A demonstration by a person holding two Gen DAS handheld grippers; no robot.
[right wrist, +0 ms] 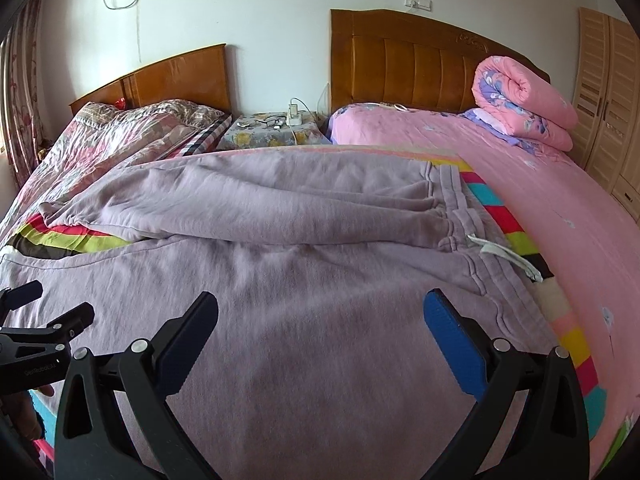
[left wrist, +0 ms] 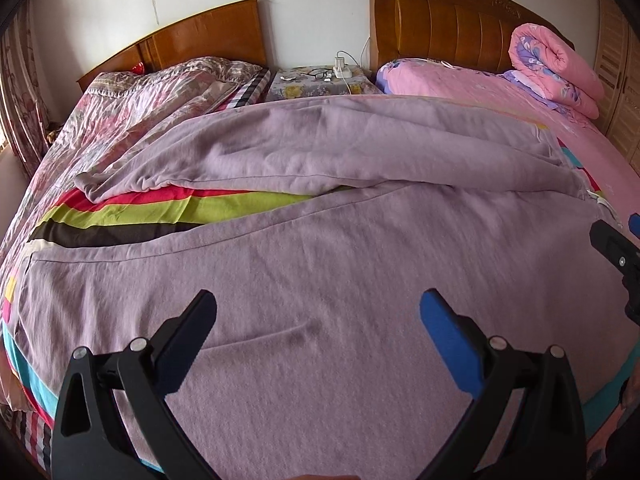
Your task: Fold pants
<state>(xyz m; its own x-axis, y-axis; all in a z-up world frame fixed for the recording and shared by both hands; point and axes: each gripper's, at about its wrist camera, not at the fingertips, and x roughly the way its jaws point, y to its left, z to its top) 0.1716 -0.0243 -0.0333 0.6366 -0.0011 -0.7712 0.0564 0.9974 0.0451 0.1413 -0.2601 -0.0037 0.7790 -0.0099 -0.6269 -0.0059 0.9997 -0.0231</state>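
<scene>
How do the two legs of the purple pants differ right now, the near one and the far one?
The near leg lies flat and smooth under both open hand-held grippers, while the far leg is bunched and rumpled with deep folds. The near leg runs straight to the left edge; the far leg angles away, so a wedge of the striped sheet shows between them. Both are the same lilac fleece and meet at the waistband on the right.

walls: white, socket (right wrist: 418,1) above right headboard | beds: two, wooden headboards (right wrist: 420,64), pink sheet (right wrist: 560,216) right, floral quilt (left wrist: 132,108) left | nightstand (right wrist: 272,136) between | wardrobe (right wrist: 612,96) far right | curtain (left wrist: 16,92) left | daylight
</scene>
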